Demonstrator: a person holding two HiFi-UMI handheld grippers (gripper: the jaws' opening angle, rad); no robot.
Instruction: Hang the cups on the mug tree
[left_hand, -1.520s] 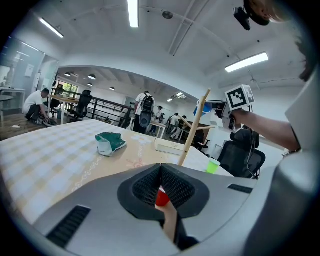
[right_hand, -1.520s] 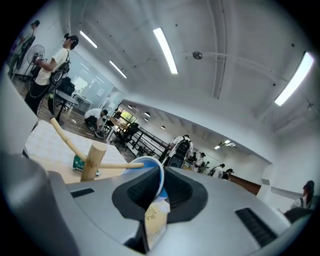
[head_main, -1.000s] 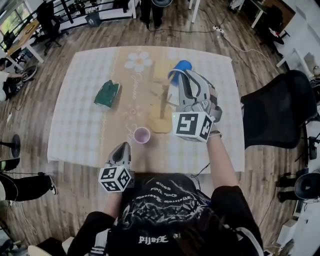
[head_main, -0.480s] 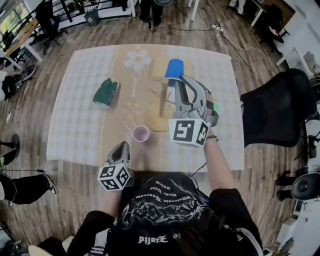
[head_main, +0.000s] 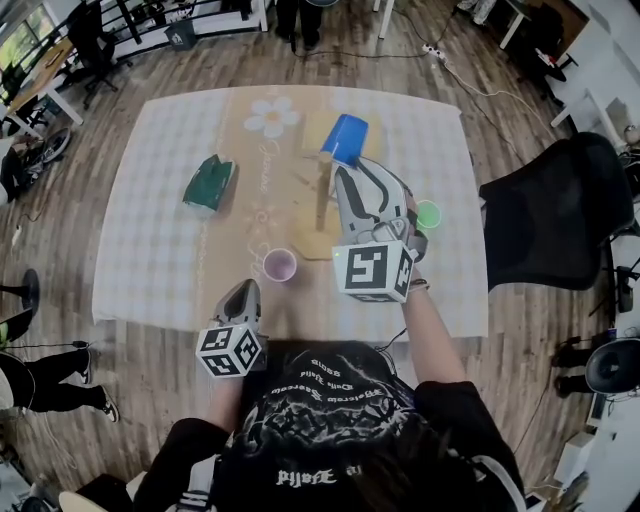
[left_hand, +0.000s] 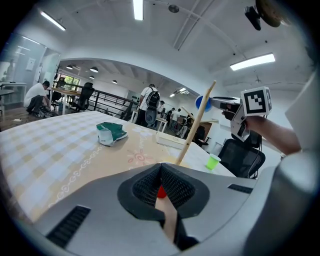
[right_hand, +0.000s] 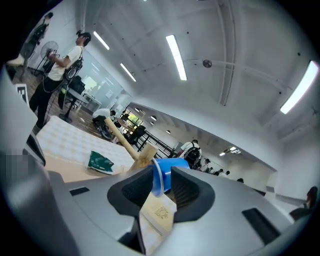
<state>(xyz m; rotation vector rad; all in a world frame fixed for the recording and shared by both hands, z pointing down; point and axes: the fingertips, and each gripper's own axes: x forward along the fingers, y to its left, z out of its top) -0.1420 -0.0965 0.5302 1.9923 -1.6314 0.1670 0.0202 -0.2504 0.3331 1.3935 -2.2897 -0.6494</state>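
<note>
Head view: blue cup (head_main: 346, 138) sits on a peg at 1 o'clock of the mug tree (head_main: 322, 195), apparently hung. Hence the right gripper (head_main: 358, 175), jaws just opening, stands spread around it. The left gripper (head_main: 243, 298), pressed together and empty, idles at 7 o'clock near the pink cup (head_main: 280, 265).

Left hand-held gripper (head_main: 244, 292) jaws together; right hand-held gripper (head_main: 352, 178) jaws just opening, blue cup (head_main: 345, 138) between.
</note>
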